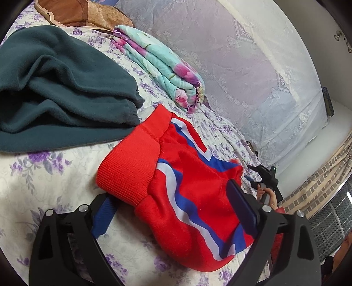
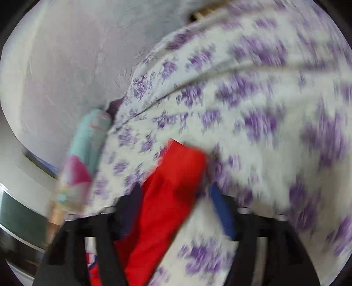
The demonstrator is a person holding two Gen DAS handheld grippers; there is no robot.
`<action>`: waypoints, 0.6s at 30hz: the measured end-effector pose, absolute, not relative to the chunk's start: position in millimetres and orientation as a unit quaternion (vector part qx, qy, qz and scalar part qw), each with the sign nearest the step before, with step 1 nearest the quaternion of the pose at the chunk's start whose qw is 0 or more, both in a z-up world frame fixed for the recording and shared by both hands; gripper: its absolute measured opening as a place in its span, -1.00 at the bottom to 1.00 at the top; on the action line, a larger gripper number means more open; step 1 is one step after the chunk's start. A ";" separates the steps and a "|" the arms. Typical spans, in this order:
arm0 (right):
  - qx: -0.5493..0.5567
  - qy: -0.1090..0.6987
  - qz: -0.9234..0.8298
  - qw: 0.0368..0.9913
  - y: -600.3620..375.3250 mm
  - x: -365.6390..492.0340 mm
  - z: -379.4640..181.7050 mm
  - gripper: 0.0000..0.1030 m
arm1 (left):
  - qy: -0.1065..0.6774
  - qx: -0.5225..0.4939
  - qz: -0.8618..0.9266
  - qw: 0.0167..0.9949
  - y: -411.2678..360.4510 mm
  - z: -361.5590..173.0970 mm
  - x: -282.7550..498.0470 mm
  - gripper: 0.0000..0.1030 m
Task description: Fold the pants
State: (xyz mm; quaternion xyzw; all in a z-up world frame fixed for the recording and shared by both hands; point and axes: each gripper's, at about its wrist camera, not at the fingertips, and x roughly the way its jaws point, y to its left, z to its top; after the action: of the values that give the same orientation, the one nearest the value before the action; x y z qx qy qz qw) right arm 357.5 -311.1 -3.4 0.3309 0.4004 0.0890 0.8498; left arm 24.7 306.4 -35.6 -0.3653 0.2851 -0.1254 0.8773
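Note:
Red pants with blue and white stripes and a ribbed red waistband lie bunched on the floral bedsheet. My left gripper is open, its jaws wide apart; the pants lie between them and over the right finger. My right gripper is open too; a red fold of the pants lies between its fingers against the left one. The right wrist view is motion-blurred. The right gripper also shows in the left wrist view, at the far edge of the pants.
A dark teal fleece garment lies at the left. A folded floral quilt lies behind the pants; it also shows in the right wrist view. A brown pillow is at the back. A lace curtain hangs beside the bed.

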 end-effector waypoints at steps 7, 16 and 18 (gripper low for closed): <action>0.318 0.417 0.092 0.847 -312.8 344.8 -22.4 0.39 | 0.282 -0.368 -0.131 0.876 306.5 -35.1 25.4 0.80; 0.339 0.383 0.084 0.855 -290.8 352.6 -30.2 -0.75 | 0.282 -0.367 -0.130 0.877 306.3 -34.9 25.4 0.80; 0.318 0.362 0.079 0.873 -301.1 316.6 -10.9 -0.76 | 0.279 -0.369 -0.131 0.877 306.5 -34.7 24.9 0.80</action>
State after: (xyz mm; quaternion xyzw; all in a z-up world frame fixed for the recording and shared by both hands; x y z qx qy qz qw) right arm 316.6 -301.1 -10.9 0.3180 0.3620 0.0791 0.8727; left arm 24.9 306.5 -34.7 -0.3693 0.2795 -0.1313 0.8765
